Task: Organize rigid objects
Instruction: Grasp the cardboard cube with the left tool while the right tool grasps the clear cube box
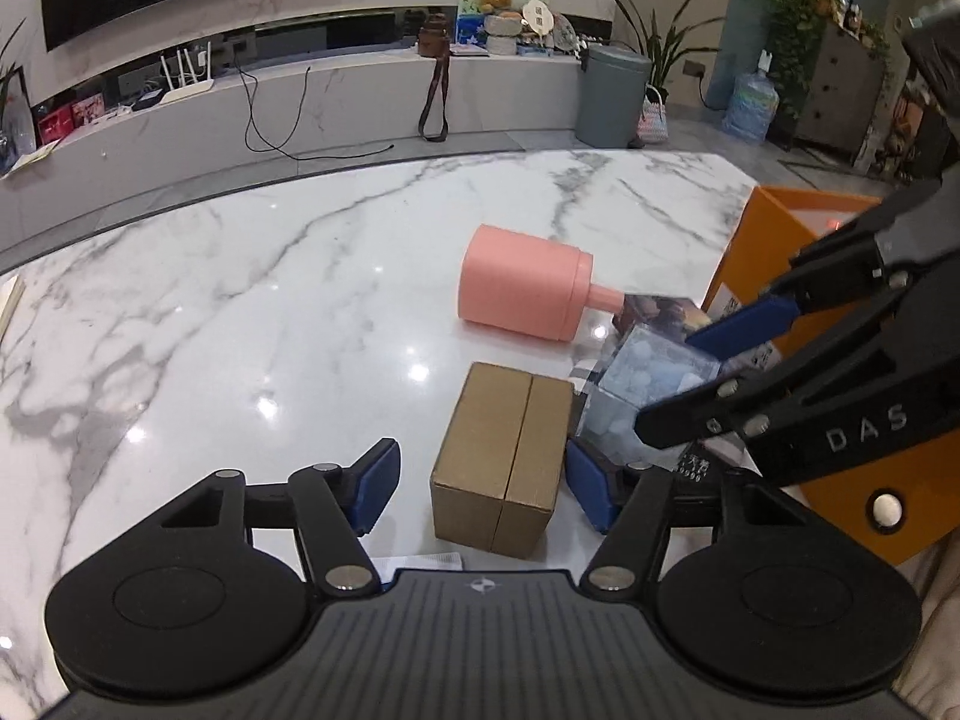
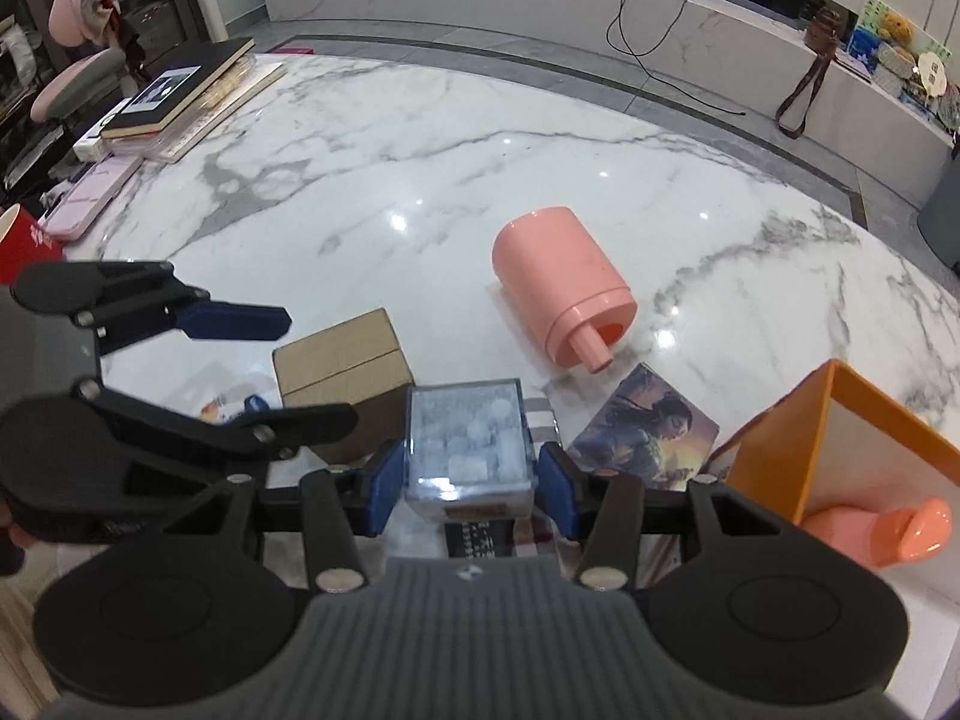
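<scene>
A brown cardboard box (image 1: 501, 468) (image 2: 345, 375) stands on the white marble table (image 1: 240, 330) (image 2: 390, 150). My left gripper (image 1: 480, 483) is open, its blue pads either side of the box with gaps. A clear plastic box of pale balls (image 2: 468, 441) (image 1: 645, 390) sits between the blue pads of my right gripper (image 2: 468, 480), which stands open around it with small gaps. A pink cylinder with a spout (image 1: 528, 282) (image 2: 567, 288) lies on its side beyond. An orange box (image 1: 798, 312) (image 2: 840, 438) stands at the right, holding a pink object (image 2: 882, 531).
A picture card (image 2: 645, 435) lies flat beside the clear box. Books (image 2: 180, 90), a pink case (image 2: 90, 195) and a red cup (image 2: 21, 243) sit at the table's far left. A TV bench and grey bin (image 1: 612, 96) stand beyond the table.
</scene>
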